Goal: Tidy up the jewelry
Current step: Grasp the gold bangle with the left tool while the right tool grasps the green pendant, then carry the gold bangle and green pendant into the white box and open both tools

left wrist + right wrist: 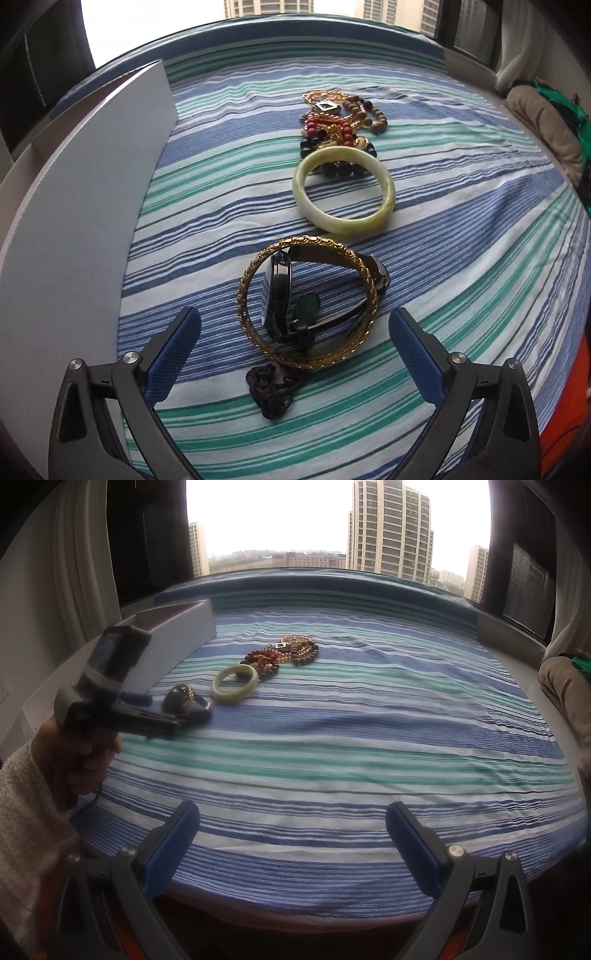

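Jewelry lies in a row on the striped blue-green cloth (461, 258). A gold bangle (308, 301) leans over a black watch (279, 291) and a green pendant (308, 304) with a dark knotted cord (273, 387). Beyond it lies a pale green jade bangle (343, 190), then a heap of bead bracelets and gold chains (340, 118). My left gripper (295, 332) is open, its blue pads either side of the gold bangle, not touching. The right wrist view shows the gold bangle (183, 698), jade bangle (234, 683) and heap (288, 651). My right gripper (293, 825) is open and empty over the cloth's near part.
A grey open box (81, 206) stands left of the jewelry, also in the right wrist view (177, 627). The person's left hand and gripper body (103, 701) show at left. A window is behind the bed; a beige cushion (565, 686) lies at right.
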`<state>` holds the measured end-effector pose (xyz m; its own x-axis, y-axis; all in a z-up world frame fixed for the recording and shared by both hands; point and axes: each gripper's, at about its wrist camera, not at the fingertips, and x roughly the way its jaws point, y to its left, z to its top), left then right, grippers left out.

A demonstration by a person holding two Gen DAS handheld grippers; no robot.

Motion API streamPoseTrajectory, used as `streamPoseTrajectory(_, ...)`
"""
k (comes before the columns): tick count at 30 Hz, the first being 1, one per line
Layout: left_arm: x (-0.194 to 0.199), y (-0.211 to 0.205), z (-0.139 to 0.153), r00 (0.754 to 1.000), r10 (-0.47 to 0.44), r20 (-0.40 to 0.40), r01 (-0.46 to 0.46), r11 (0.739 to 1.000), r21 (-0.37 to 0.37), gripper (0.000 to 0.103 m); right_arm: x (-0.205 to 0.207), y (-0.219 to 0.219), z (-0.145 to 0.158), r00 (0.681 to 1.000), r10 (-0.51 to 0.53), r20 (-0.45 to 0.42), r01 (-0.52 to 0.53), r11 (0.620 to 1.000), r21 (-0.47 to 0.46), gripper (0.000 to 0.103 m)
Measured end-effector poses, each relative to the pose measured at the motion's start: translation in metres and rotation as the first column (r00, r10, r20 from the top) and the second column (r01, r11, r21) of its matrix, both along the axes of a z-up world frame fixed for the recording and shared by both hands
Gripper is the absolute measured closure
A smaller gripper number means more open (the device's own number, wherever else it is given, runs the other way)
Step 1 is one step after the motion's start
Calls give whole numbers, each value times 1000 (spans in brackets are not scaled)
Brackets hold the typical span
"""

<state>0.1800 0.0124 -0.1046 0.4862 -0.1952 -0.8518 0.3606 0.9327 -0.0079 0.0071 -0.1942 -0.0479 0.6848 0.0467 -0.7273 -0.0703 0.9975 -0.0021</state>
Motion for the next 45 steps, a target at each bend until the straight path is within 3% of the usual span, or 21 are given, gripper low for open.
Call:
streamPoseTrajectory(1, -1, 1, 0, 1000, -14, -4, 14, 1000, -16, 29, 1, -1, -1, 1000, -4, -4, 4, 1000, 0, 1)
streamPoseTrajectory(2, -2, 2, -1, 999, -30, -23, 29, 999, -38, 34, 2, -2, -3, 1000, -8, -9, 8, 1000, 1, 1)
streamPoseTrajectory(6, -10, 7, 8, 1000, -2, 10, 2, 998, -55, 34, 5, -2, -6, 1000, -7, -22, 7, 1000, 4, 1)
streamPoseTrajectory(10, -26, 19, 33, 995, 82, 48, -79, 995, -61, 34, 8, 1, -9, 999, 9, -34, -9, 1000, 14, 1)
streamPoseTrajectory(14, -45, 43, 60, 978, 202, 42, -199, 977, -76, 34, 22, -4, -14, 996, 53, -71, -43, 990, 137, 1)
streamPoseTrajectory(16, -55, 55, 71, 969, 246, 39, -242, 966, -87, 34, 37, -5, -18, 989, 112, -101, -82, 963, 258, 1)
streamPoseTrajectory(19, -70, 68, 80, 957, 289, 36, -285, 954, -97, 34, 69, 5, -33, 954, 230, -190, -120, 880, 459, 2)
streamPoseTrajectory(22, -86, 75, 85, 949, 314, 38, -308, 945, -110, 34, 104, 37, -53, 906, 338, -256, -166, 838, 519, 32)
streamPoseTrajectory(24, -95, 78, 87, 943, 329, 39, -323, 939, -115, 34, 124, 62, -65, 878, 384, -284, -182, 819, 544, 34)
streamPoseTrajectory(28, -110, 82, 86, 935, 353, 36, -347, 931, -111, 34, 153, 111, -76, 861, 408, -305, -223, 840, 494, 35)
streamPoseTrajectory(34, -123, 85, 85, 925, 379, 35, -375, 923, -83, 34, 180, 181, -66, 894, 362, -263, -291, 917, 271, 35)
streamPoseTrajectory(35, -124, 86, 86, 921, 388, 36, -384, 920, -78, 34, 180, 190, -66, 899, 353, -258, -304, 929, 211, 40)
streamPoseTrajectory(36, -125, 87, 87, 917, 397, 37, -393, 916, -74, 34, 181, 195, -67, 908, 334, -252, -310, 942, 130, 51)
streamPoseTrajectory(37, -127, 88, 90, 914, 405, 40, -401, 913, -72, 34, 179, 194, -66, 912, 326, -249, -310, 945, 101, 84)
streamPoseTrajectory(38, -130, 90, 93, 910, 411, 46, -408, 910, -70, 34, 177, 191, -66, 904, 336, -264, -315, 941, 120, 93)
streamPoseTrajectory(41, -136, 98, 105, 901, 426, 75, -423, 904, -58, 34, 170, 168, -55, 894, 341, -292, -291, 935, 201, 93)
streamPoseTrajectory(45, -134, 117, 126, 884, 457, 99, -452, 890, -65, 34, 158, 147, -13, 880, 400, -256, -320, 898, 304, 93)
